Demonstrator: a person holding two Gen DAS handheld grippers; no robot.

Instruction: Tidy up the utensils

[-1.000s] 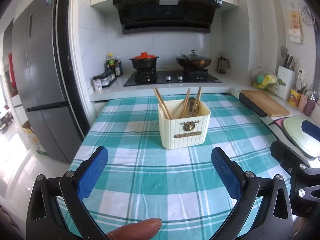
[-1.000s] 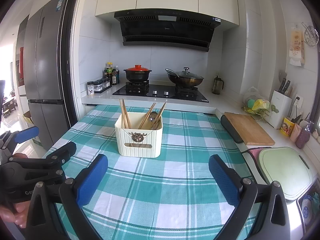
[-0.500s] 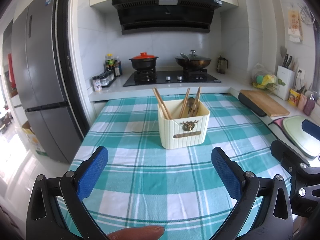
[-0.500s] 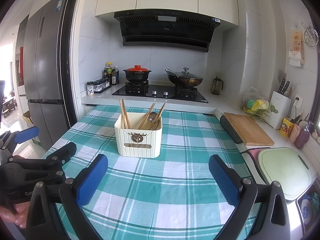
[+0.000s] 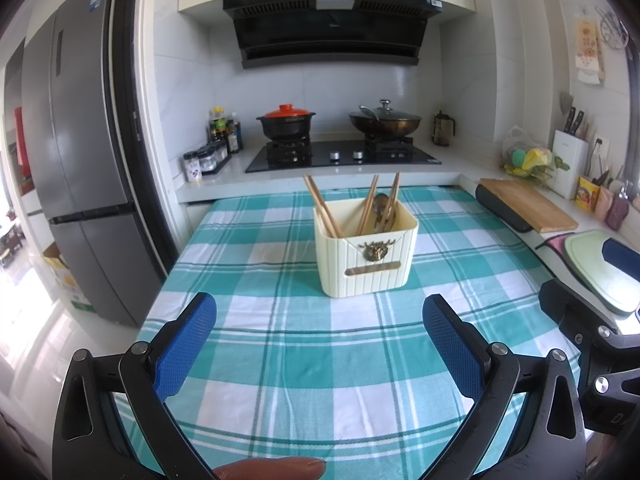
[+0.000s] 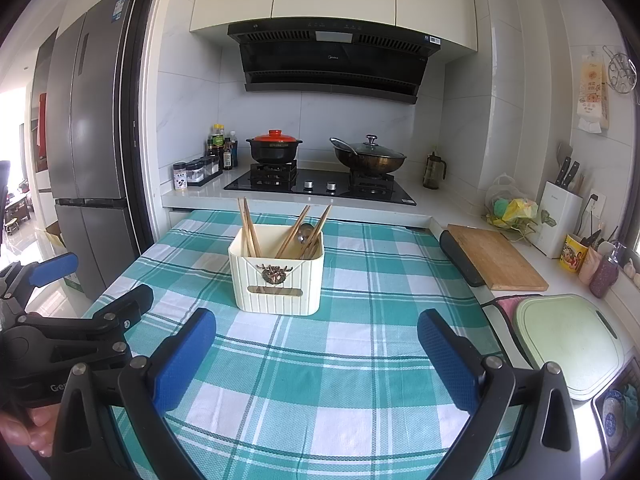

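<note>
Hovering over the checked table, both claws gape wide with nothing in them.

Nearest, the left claw [image 5: 319, 330] and right claw [image 6: 316, 344] hang side by side above the table [image 5: 304, 364], blue pads far apart and empty. Ahead, mid-table, stands a cream holder [image 6: 277, 278] with chopsticks [image 6: 249, 227] leaning upright and a spoon [image 6: 305, 233] inside. Beyond it, a stove [image 6: 320, 186] carries a red-lidded pot [image 6: 274, 147] and a wok [image 6: 369, 157].

You have a cream ribbed utensil box [image 5: 366, 256] with a bronze emblem on a teal-and-white plaid tablecloth [image 5: 304, 360]; both grippers' pads [image 6: 182, 360] are blue.
</note>
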